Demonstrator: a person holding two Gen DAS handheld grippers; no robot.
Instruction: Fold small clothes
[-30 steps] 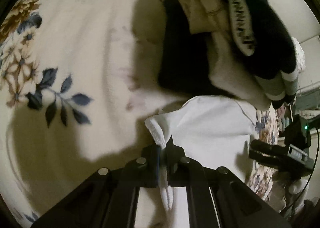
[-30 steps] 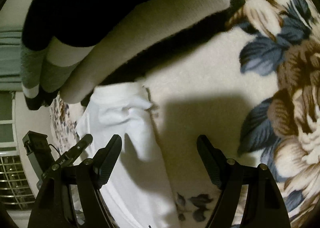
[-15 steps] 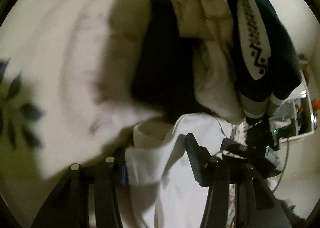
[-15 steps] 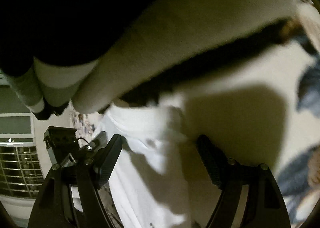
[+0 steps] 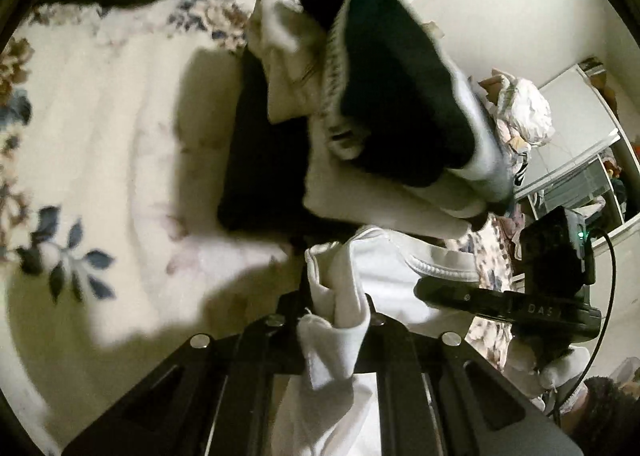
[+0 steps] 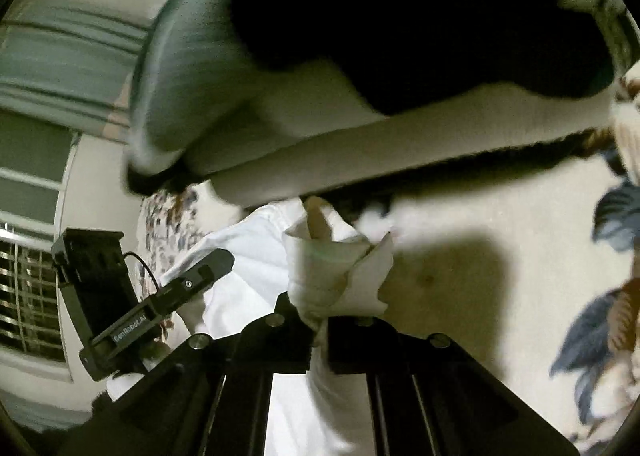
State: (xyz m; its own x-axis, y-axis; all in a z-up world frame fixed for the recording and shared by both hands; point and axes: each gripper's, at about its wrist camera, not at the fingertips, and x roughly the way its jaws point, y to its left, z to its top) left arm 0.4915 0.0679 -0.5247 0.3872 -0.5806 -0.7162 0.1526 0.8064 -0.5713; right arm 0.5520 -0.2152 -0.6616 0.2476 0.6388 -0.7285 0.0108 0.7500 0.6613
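Note:
A small white garment lies on a floral blanket in front of a pile of clothes. My left gripper is shut on a bunched edge of the white garment, which pokes up between the fingers. My right gripper is shut on another bunched edge of the same white garment. Each gripper shows in the other's view: the right one in the left wrist view, the left one in the right wrist view. The garment hangs between them, lifted a little off the blanket.
A pile of dark, cream and grey-striped clothes sits just beyond the white garment, also close overhead in the right wrist view. The blanket spreads to the sides. A white cabinet and a window stand behind.
Both grippers went from open to shut on the white garment's edges. The left one let go of its first hold, opened, then closed again. The garment is now lifted.

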